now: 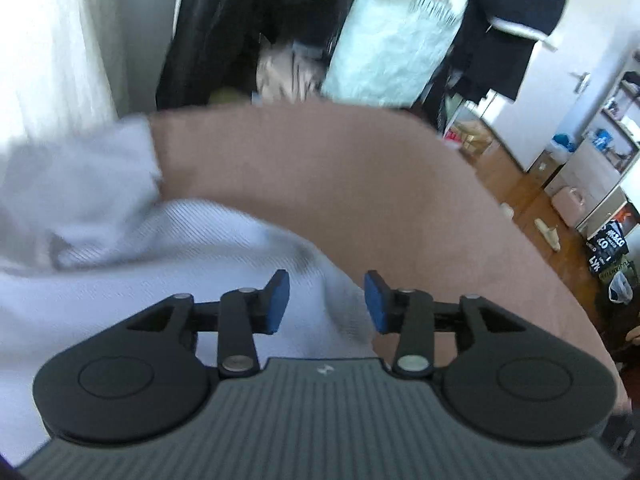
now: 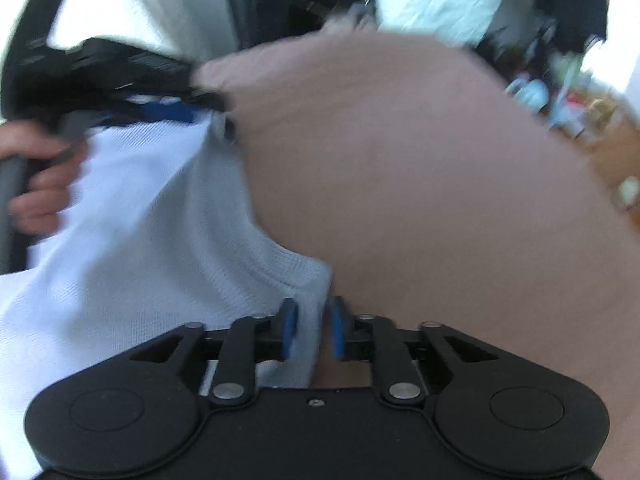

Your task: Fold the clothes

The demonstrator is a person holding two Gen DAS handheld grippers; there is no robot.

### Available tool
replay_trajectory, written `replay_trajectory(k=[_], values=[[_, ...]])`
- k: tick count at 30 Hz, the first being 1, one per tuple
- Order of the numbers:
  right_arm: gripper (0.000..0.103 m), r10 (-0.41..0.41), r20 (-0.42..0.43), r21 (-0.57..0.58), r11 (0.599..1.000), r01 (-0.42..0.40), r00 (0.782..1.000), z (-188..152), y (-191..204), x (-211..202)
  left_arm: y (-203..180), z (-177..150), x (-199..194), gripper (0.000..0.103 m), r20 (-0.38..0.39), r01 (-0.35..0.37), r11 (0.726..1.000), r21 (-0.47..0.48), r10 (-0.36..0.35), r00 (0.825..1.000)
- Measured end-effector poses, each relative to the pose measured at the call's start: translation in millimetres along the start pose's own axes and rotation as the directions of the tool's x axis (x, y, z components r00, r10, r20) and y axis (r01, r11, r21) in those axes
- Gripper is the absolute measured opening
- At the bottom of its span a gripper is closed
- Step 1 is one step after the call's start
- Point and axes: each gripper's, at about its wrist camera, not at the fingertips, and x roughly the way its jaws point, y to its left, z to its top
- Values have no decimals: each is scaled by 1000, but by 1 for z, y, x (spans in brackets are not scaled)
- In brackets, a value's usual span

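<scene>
The left gripper [image 1: 326,302] has its jaws apart, blue pads [image 1: 280,300] well separated, with nothing pinched between them; they hang just above the white ribbed garment [image 1: 168,264], over the hem where it meets the pinkish-brown bed cover [image 1: 320,168].

The right gripper [image 2: 311,330] has its jaws a narrow way apart, and a corner of the same white garment [image 2: 160,220] with its ribbed hem lies in the gap. The left blue pad seems to sit against the cloth while a sliver of space shows beside the right one, so the pads do not look pressed on it, though blur makes this hard to judge.

The garment spreads over the left part of the bed in both views, bunched and wrinkled toward the far left in the left wrist view, its right edge running diagonally across the cover. In the right wrist view the other gripper [image 2: 100,76] shows at the upper left as a black body with blue pads at the garment's far edge, and a hand [image 2: 40,172] grips its grey handle.

Beyond the bed hang dark clothes [image 1: 516,24] and a pale mint garment [image 1: 392,40], beside a white curtain [image 1: 56,40]. To the right lie a wooden floor [image 1: 532,208], a pale slipper [image 1: 548,232] and white shelves [image 1: 612,132].
</scene>
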Motion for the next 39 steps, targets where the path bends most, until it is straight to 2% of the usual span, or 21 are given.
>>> replay_trajectory(k=[1, 2, 5, 7, 8, 9, 13, 15, 18, 21, 25, 28, 29, 30, 31, 32, 34, 35, 36, 38, 39], values=[[36, -62, 57, -24, 998, 64, 996, 3, 4, -10, 9, 3, -12, 46, 23, -14, 1000, 9, 14, 1000], [38, -66, 114, -12, 998, 68, 991, 6, 5, -19, 18, 6, -25, 53, 47, -28, 999, 18, 27, 999], [44, 56, 263, 87, 993, -82, 963, 13, 0, -40, 61, 16, -52, 56, 70, -148, 989, -16, 148, 986], [44, 172, 304, 150, 963, -225, 937, 15, -1, -40, 98, 23, -62, 50, 53, -226, 972, -71, 229, 972], [44, 213, 324, 167, 946, -278, 922, 17, 0, -37, 115, 24, -72, 39, 60, -230, 968, -102, 237, 970], [45, 245, 337, 169, 934, -314, 909, 19, 4, -34, 130, 25, -82, 37, 71, -229, 964, -132, 240, 968], [45, 307, 329, 141, 919, -368, 893, 31, 41, -3, 163, 24, -98, 45, 127, -248, 961, -124, 263, 956], [46, 293, 314, 101, 935, -339, 903, 42, 60, 17, 175, 28, -86, 46, 78, -249, 956, -152, 263, 962], [46, 251, 264, 76, 957, -280, 931, 49, 75, 38, 201, 31, -52, 46, -3, -199, 953, -229, 203, 979], [46, 209, 252, 61, 971, -231, 945, 47, 72, 47, 209, 29, -16, 45, -76, -159, 969, -191, 147, 986], [48, 56, 254, 107, 991, -85, 966, 43, 55, 46, 211, 37, 14, 49, -80, -186, 981, -51, 182, 980], [51, 46, 277, 157, 983, -93, 960, 48, 39, 50, 226, 49, 33, 55, -76, -129, 985, -118, 120, 990], [51, 60, 277, 175, 978, -112, 959, 49, 35, 52, 228, 53, 38, 53, -84, -88, 985, -146, 77, 993], [52, 77, 279, 190, 973, -134, 957, 49, 32, 54, 229, 57, 42, 43, -97, -46, 986, -162, 31, 995], [52, 90, 282, 201, 968, -151, 955, 48, 30, 56, 227, 60, 43, 2, -104, -23, 988, -154, 7, 995], [52, 101, 284, 209, 964, -164, 953, 46, 29, 58, 220, 63, 44, 0, -113, -30, 992, -124, 16, 993], [52, 90, 272, 219, 964, -153, 958, 44, 31, 64, 203, 65, 35, 0, -28, -99, 995, -27, 98, 995], [52, 75, 263, 221, 966, -136, 962, 44, 33, 68, 198, 66, 24, 0, 58, -138, 990, -5, 138, 989], [52, 55, 254, 221, 969, -113, 966, 44, 36, 71, 193, 67, 13, 0, 151, -178, 984, 10, 174, 973], [52, -2, 239, 220, 974, -52, 971, 42, 41, 75, 207, 67, -6, 0, 294, -224, 970, -94, 242, 925], [52, -20, 229, 211, 977, -30, 973, 41, 43, 76, 221, 67, -8, 0, 313, -208, 967, -149, 246, 917]])
